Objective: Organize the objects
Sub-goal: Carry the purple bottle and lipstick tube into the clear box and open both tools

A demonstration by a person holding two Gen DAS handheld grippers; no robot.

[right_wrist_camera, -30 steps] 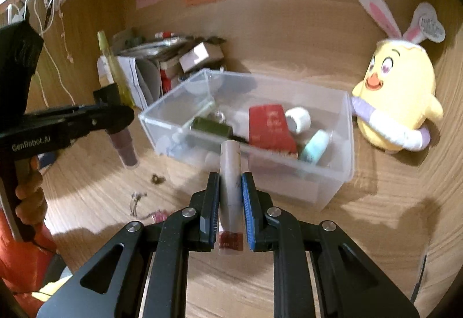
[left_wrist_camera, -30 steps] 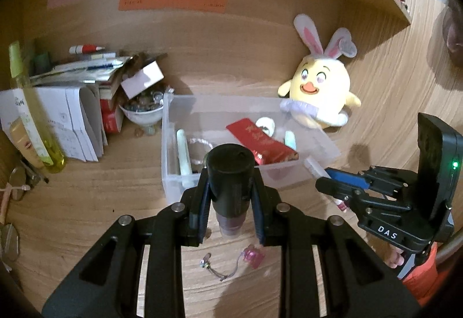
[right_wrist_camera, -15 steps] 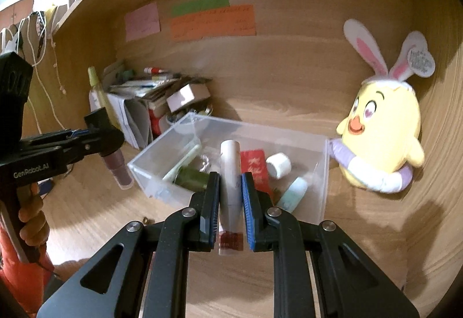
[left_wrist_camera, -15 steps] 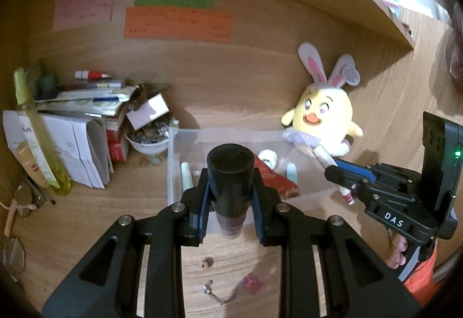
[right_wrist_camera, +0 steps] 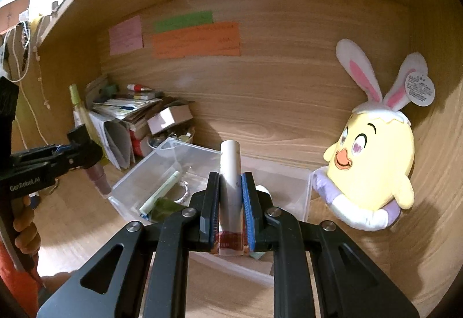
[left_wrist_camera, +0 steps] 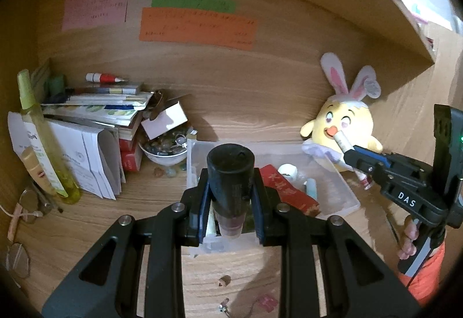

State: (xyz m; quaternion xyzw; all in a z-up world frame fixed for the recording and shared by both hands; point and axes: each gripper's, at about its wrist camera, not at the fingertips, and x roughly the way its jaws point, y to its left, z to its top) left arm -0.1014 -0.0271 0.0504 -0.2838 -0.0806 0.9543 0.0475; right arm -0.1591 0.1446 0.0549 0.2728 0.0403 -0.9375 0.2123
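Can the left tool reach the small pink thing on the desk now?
Probably not yet: the left tool is shut on a dark bottle, so it has no free grip for the pink thing lying below it.

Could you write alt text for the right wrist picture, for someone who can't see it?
The right tool grips a white lip-gloss tube above a clear plastic bin on a wooden desk. A yellow bunny-eared plush sits right; the left tool holds a dark-capped bottle.

We hold both tongs angled downward: the left tongs [left_wrist_camera: 231, 190] clamp a dark-capped bottle [left_wrist_camera: 230, 173], the right tongs [right_wrist_camera: 230, 202] a white tube [right_wrist_camera: 230, 170].
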